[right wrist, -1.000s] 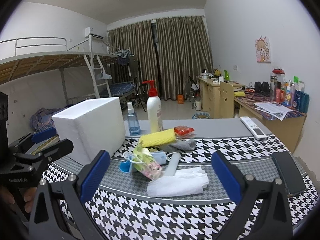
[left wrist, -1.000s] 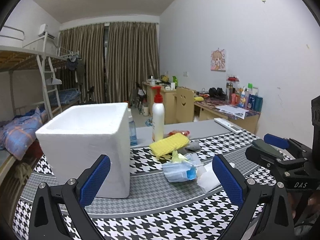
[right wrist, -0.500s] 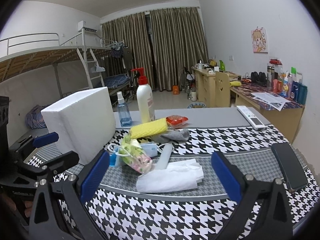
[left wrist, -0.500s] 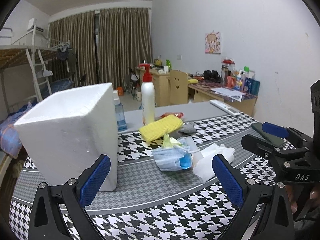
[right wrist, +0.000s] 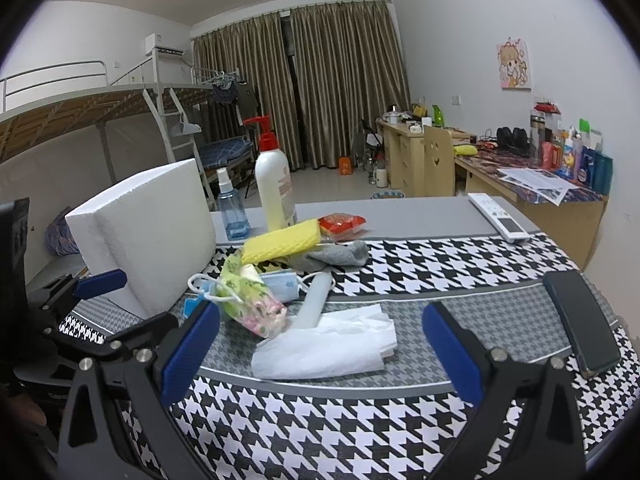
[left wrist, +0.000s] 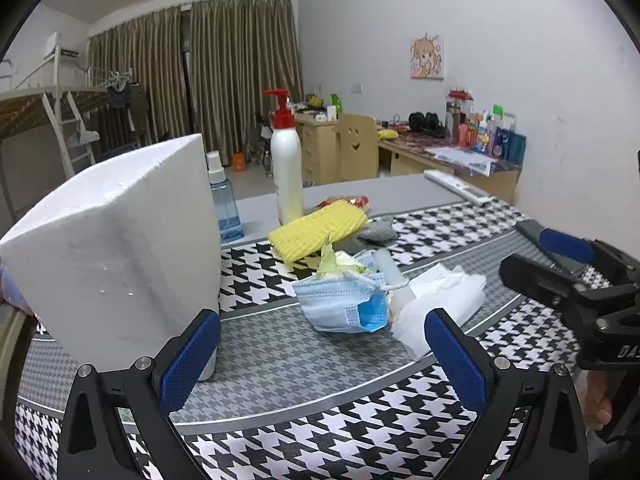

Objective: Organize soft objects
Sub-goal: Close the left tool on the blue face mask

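A pile of soft things lies mid-table: a blue face mask (left wrist: 342, 300), a white tissue (left wrist: 436, 300) (right wrist: 328, 346), a green patterned cloth pouch (right wrist: 250, 296), a yellow sponge (left wrist: 318, 230) (right wrist: 282, 240) and a grey sock (right wrist: 340, 256). A white foam box (left wrist: 116, 248) (right wrist: 148, 232) stands left of the pile. My left gripper (left wrist: 322, 360) is open and empty, low over the table in front of the mask. My right gripper (right wrist: 320, 350) is open and empty, just in front of the tissue.
A white pump bottle (right wrist: 274, 184) and a blue spray bottle (right wrist: 230, 208) stand behind the pile, with a red packet (right wrist: 342, 224). A white remote (right wrist: 498, 222) and a black phone (right wrist: 580, 322) lie at the right. The table wears a houndstooth cloth (right wrist: 360, 432).
Both grippers have come lower and closer to the pile; the foam box's open top has dropped out of sight in the left wrist view. Nothing on the table moved.
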`<state>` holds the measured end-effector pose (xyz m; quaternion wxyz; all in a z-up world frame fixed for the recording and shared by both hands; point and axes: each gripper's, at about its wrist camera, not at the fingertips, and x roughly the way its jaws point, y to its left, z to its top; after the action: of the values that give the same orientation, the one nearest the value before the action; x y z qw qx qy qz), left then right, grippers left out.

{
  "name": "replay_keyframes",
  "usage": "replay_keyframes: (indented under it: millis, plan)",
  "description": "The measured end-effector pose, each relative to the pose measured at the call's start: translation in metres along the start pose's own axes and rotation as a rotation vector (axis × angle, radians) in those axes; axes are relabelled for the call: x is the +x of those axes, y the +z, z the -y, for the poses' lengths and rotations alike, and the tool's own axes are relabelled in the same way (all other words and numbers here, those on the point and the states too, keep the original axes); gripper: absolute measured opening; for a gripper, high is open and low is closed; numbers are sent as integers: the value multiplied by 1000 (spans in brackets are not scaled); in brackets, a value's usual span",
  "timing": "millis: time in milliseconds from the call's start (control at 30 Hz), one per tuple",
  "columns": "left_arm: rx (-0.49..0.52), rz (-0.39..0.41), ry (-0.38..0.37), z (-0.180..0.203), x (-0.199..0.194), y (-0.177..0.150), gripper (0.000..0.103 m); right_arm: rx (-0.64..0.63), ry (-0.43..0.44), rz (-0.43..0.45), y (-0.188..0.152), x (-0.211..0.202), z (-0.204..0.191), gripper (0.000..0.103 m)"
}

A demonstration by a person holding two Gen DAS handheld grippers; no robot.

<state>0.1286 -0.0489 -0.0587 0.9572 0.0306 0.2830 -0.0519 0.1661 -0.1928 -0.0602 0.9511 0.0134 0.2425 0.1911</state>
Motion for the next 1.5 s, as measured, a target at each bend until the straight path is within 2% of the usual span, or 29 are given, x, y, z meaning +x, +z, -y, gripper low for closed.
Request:
replay_keyframes:
  millis: [433, 600, 667, 1033, 1133, 1233, 1400, 1500]
  plan:
    - [-4, -68, -2, 2, 25, 2, 94, 10, -10, -39, -3, 13, 7, 102]
    - [1, -82, 24, 2, 33, 4, 92, 9, -11, -48, -3, 16, 8, 102]
    - [0, -82, 23, 2, 35, 5, 85, 9, -12, -51, -3, 19, 8, 102]
    - [-32, -116, -5, -3, 45, 2, 69, 4, -18, -67, -3, 24, 8, 102]
    - [-42, -120, -24, -6, 47, 2, 60, -1, -21, -71, -3, 24, 7, 102]
    - [-48, -103, -24, -7, 47, 3, 52, -5, -22, -76, -2, 26, 5, 102]
    - [-47, -63, -46, -8, 45, 4, 50, -13, -22, -84, -3, 29, 2, 102]
    - [-51, -43, -62, -8, 45, 6, 45, -19, -18, -90, -3, 30, 0, 102]
